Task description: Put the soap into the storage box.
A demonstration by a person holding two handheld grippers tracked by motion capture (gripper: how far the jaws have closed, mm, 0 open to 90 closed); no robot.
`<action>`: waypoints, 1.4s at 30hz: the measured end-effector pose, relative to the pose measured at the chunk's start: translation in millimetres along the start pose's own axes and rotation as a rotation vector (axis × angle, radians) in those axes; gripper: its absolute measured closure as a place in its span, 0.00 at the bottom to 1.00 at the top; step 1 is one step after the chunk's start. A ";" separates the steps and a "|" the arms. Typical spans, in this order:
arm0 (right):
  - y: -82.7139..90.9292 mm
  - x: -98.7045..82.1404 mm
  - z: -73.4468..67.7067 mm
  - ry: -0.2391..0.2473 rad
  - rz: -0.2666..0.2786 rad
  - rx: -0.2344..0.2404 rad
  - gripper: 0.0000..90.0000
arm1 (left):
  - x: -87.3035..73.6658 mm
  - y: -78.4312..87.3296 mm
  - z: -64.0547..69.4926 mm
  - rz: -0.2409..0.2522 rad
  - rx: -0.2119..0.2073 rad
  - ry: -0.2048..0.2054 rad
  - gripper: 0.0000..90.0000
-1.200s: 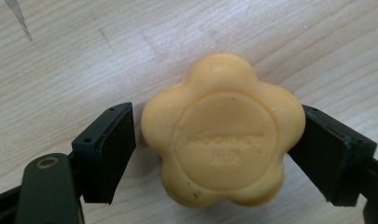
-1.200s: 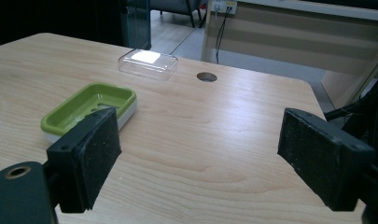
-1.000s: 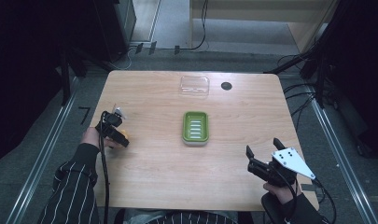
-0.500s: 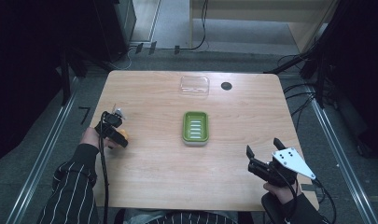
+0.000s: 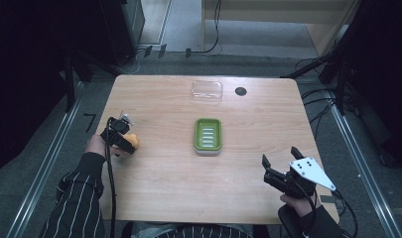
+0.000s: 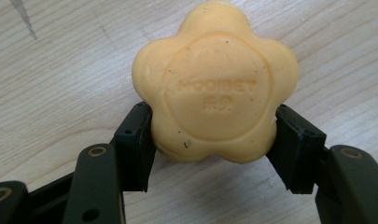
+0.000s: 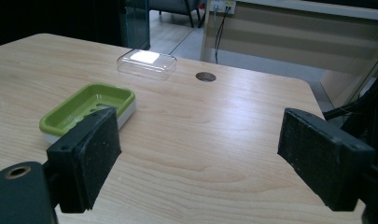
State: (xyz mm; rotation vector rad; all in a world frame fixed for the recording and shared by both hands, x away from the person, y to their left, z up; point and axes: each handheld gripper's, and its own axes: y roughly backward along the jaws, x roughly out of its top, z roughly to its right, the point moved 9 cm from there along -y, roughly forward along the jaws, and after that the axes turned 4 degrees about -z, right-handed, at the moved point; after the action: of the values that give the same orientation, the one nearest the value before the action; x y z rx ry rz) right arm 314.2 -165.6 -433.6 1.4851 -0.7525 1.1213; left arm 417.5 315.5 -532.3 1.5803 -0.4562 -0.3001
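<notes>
A flower-shaped orange soap [image 6: 214, 84] lies on the wooden table at the left, seen small from above as the soap [image 5: 131, 141]. My left gripper [image 6: 214, 144] has just been closing and now its two black pads press the soap's sides; from above the left gripper [image 5: 123, 141] points down at it. A green soap dish [image 5: 208, 135] sits near the table's middle, also seen as the dish [image 7: 86, 109]. My right gripper [image 5: 279, 159] stays at the near right with its jaws wide apart and nothing between them, as the right gripper [image 7: 200, 154] view confirms.
A clear plastic lid [image 5: 207, 91] rests at the far middle of the table, beside a round cable hole [image 5: 240, 91]. The table's edges [image 5: 307, 129] drop to a grey floor with cables on the right.
The left gripper's jaws have drawn in onto the orange soap, which now shows beside them. Both hands have kept their places.
</notes>
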 end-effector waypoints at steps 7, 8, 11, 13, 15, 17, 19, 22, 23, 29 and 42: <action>0.1 -0.1 -0.1 -0.003 -0.001 0.001 0.15 | 2.5 2.8 3.7 0.023 -0.017 -0.008 0.44; 0.1 -0.1 0.0 -0.001 -0.001 0.000 0.15 | 3.4 3.4 4.1 0.031 -0.017 -0.004 0.44; 0.0 -0.2 -0.1 -0.001 -0.001 0.000 0.15 | 5.3 3.9 6.6 0.039 -0.023 -0.007 0.44; 0.2 -0.3 -0.1 -0.004 -0.002 0.000 0.15 | 6.1 4.3 7.5 0.036 -0.021 -0.015 0.44; 0.4 -0.4 0.1 -0.003 -0.002 -0.001 0.15 | 7.5 4.5 9.5 0.041 -0.021 -0.016 0.44; 0.8 -0.7 0.9 -0.004 -0.003 -0.004 0.15 | 9.3 5.4 11.4 0.048 -0.023 -0.022 0.44; 1.1 -0.7 1.5 -0.005 -0.001 -0.005 0.15 | 10.8 6.3 13.4 0.046 -0.026 -0.033 0.44; 2.3 -1.3 2.6 -0.007 -0.002 -0.009 0.15 | 14.2 7.2 16.9 0.056 -0.030 -0.039 0.44; 2.7 -1.6 3.0 -0.007 -0.003 -0.010 0.15 | 15.4 7.6 17.4 0.059 -0.028 -0.044 0.44; 6.0 -3.2 6.8 -0.012 -0.002 -0.025 0.15 | 23.8 10.5 25.6 0.077 -0.038 -0.066 0.44; 12.2 -8.4 16.3 -0.026 -0.007 -0.052 0.15 | 45.5 11.2 45.7 0.092 -0.040 -0.121 0.44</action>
State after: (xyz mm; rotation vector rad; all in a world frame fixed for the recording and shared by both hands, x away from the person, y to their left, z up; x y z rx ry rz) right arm 304.2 -185.0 -436.5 1.4605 -0.7878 1.0713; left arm 435.6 253.7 -520.2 1.5030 -0.6111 -0.3337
